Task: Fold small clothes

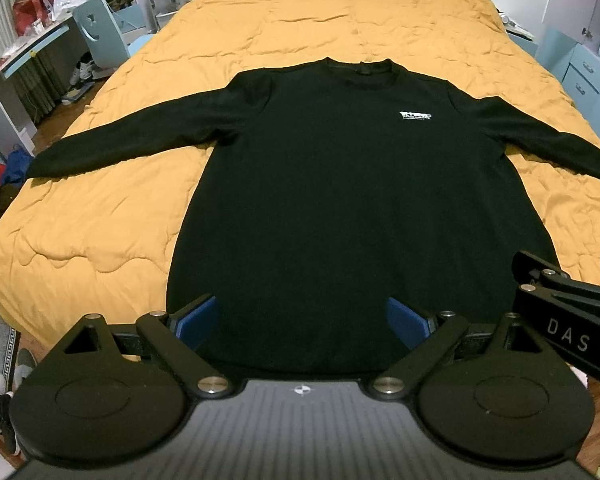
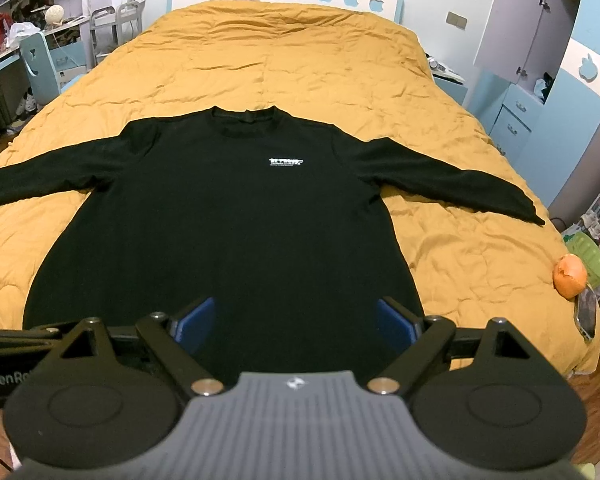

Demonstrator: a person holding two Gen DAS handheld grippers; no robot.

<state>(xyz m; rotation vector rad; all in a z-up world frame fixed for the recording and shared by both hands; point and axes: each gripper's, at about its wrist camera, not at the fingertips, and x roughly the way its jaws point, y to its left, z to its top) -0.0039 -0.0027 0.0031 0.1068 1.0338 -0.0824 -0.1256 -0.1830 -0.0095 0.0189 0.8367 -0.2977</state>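
Observation:
A black long-sleeved sweater (image 1: 340, 200) (image 2: 228, 232) with a small white chest logo (image 1: 415, 115) lies flat, front up, on the mustard quilt (image 1: 100, 220), both sleeves spread sideways and the collar at the far end. My left gripper (image 1: 302, 322) hovers open above the hem, blue pads wide apart with nothing between them. My right gripper (image 2: 294, 322) is open too, over the hem's right part. The right tool's black body (image 1: 572, 320) shows at the edge of the left wrist view.
An orange fruit (image 2: 569, 276) and a phone (image 2: 586, 314) sit at the bed's right edge near a green basket (image 2: 588, 256). A desk and blue chair (image 1: 100, 36) stand to the left. Blue drawers (image 2: 512, 120) and a wardrobe are on the right.

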